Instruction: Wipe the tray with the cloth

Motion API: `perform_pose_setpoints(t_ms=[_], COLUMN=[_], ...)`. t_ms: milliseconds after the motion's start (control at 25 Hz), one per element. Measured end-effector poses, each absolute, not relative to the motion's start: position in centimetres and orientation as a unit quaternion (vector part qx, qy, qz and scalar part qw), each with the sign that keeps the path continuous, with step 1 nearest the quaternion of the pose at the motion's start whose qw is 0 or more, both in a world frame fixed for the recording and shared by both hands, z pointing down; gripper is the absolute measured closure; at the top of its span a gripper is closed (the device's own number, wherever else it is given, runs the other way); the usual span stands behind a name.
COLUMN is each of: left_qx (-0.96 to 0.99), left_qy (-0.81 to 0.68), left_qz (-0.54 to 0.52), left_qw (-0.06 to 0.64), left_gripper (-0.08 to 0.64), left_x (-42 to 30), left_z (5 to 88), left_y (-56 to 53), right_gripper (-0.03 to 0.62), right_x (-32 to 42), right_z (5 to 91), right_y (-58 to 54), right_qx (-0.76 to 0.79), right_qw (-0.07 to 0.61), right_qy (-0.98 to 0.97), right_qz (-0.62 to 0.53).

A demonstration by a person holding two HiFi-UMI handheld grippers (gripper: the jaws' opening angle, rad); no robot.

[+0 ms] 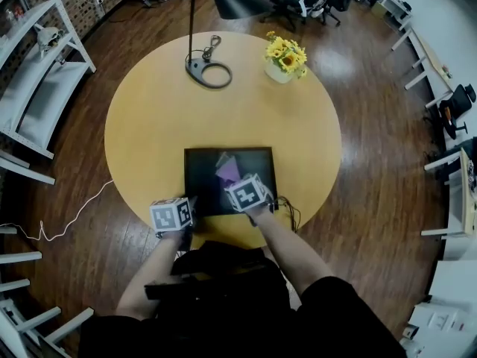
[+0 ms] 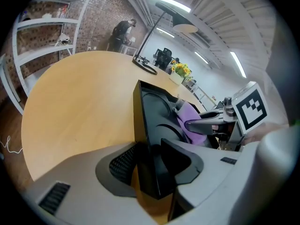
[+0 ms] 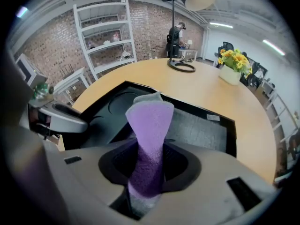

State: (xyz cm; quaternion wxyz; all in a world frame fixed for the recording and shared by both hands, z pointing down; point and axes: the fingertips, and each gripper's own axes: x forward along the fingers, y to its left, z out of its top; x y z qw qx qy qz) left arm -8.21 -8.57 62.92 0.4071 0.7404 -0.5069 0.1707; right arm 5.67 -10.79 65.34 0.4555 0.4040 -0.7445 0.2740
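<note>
— Where is the cloth [image 3: 149, 121] held?
— It is pinched between the jaws of the right gripper [image 3: 149, 165], which are closed part-way on it. A folded purple end is seen standing out past the tips, over the black tray [image 3: 197, 130]. Whether the tray floor is touched cannot be told.
— And the other side?
— The tray's near left wall is clamped between the jaws of the left gripper [image 2: 150, 165], which are set fairly wide, one inside the wall and one outside.
— Where is the tray placed?
— It is laid flat at the near edge of the round table [image 1: 149, 125].
</note>
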Motion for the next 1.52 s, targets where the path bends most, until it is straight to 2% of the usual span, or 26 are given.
perform_pose_setpoints(t_ms=[200, 400, 520, 640, 760, 880, 960, 1240, 1520], left_qx=[0.735, 0.728, 0.727, 0.727, 0.727, 0.727, 0.728, 0.725, 0.724], left_qy=[-0.497, -0.494, -0.495, -0.496, -0.496, -0.5, -0.503, -0.515, -0.516], left_qz=[0.172, 0.169, 0.163, 0.165, 0.163, 0.164, 0.167, 0.172, 0.17], left_qw=[0.427, 0.444, 0.448, 0.445, 0.445, 0.441, 0.434, 0.425, 0.425], left_gripper=[0.408, 0.388, 0.388, 0.388, 0.388, 0.388, 0.388, 0.388, 0.38], left_x=[-8.5, -9.0, -8.8, -8.7, -8.8, -8.9, -8.9, -8.7, -8.8], left_z=[63.2, 63.6, 63.6, 63.7, 63.6, 63.5, 63.5, 63.3, 63.1], left_y=[-8.9, -9.0, -9.3, -9.2, -9.2, -9.2, -9.1, -9.2, -9.2], right_gripper=[0.457, 0.456, 0.456, 0.457, 0.457, 0.457, 0.457, 0.456, 0.456], right_x=[10.6, 13.0, 14.3, 14.5, 13.7, 10.7, 8.2, 2.5, 7.7], right_z=[66.0, 66.5, 65.8, 65.6, 64.7, 63.5, 63.2, 64.7, 65.2], right_y=[-9.6, -9.4, -11.5, -11.5, -10.9, -10.5, -9.8, -6.1, -5.6], right_qx=[0.415, 0.398, 0.427, 0.449, 0.462, 0.458, 0.448, 0.41, 0.412], right_qw=[0.47, 0.497, 0.509, 0.479, 0.412, 0.332, 0.309, 0.377, 0.454], right_qy=[-0.701, -0.698, -0.696, -0.689, -0.698, -0.725, -0.74, -0.75, -0.734], right_qz=[0.34, 0.328, 0.273, 0.307, 0.361, 0.392, 0.396, 0.357, 0.291])
